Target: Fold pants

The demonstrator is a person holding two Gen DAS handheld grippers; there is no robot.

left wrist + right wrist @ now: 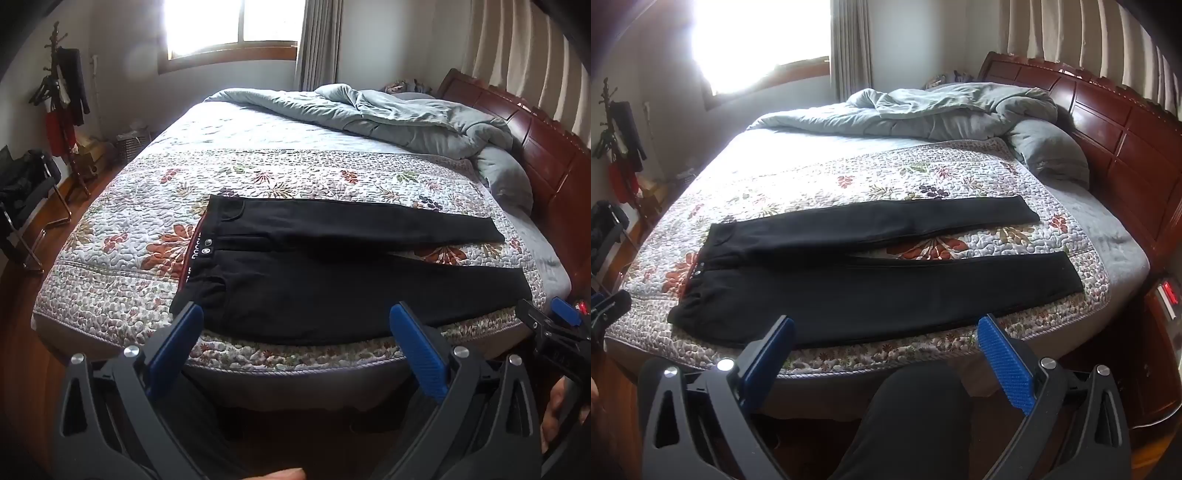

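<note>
Left hand-held gripper point(295, 321): jaws spread wide, released, nothing between the blue pads point(419, 354); it hangs off the near edge of the bed point(543, 254), apart from the cloth, aimed over the hip and thigh part of the pants. Right hand-held gripper point(886, 334): likewise released, jaws wide, blue pads point(1006, 363) bare, held off the near bed edge and aimed at the middle of the near leg. In the left wrist view the right hand-held gripper shows at the far right edge; in the right wrist view part of the left one shows at the far left edge. Below the right hand-held gripper, a dark-clad leg of the person point(905, 417) stands in front of the bed. Black pants point(332, 280) lie flat and unfolded on the floral quilt point(122, 229), near the near edge of the bed, front side up, two metal buttons point(207, 246) visible at the waistband. Waistband to the left, both legs running right toward the headboard; legs spread in a narrow V, quilt showing between them from about the knee outward. Near leg lies just beside the quilt's near border. Beyond the pants: a rumpled grey-green duvet point(388, 114) heaped at the far right part of the bed, against the dark red wooden headboard point(535, 147). Bright window point(229, 26) with grey curtain point(317, 44) on the far wall. Coat stand point(62, 96) with dark and red garments at far left.
</note>
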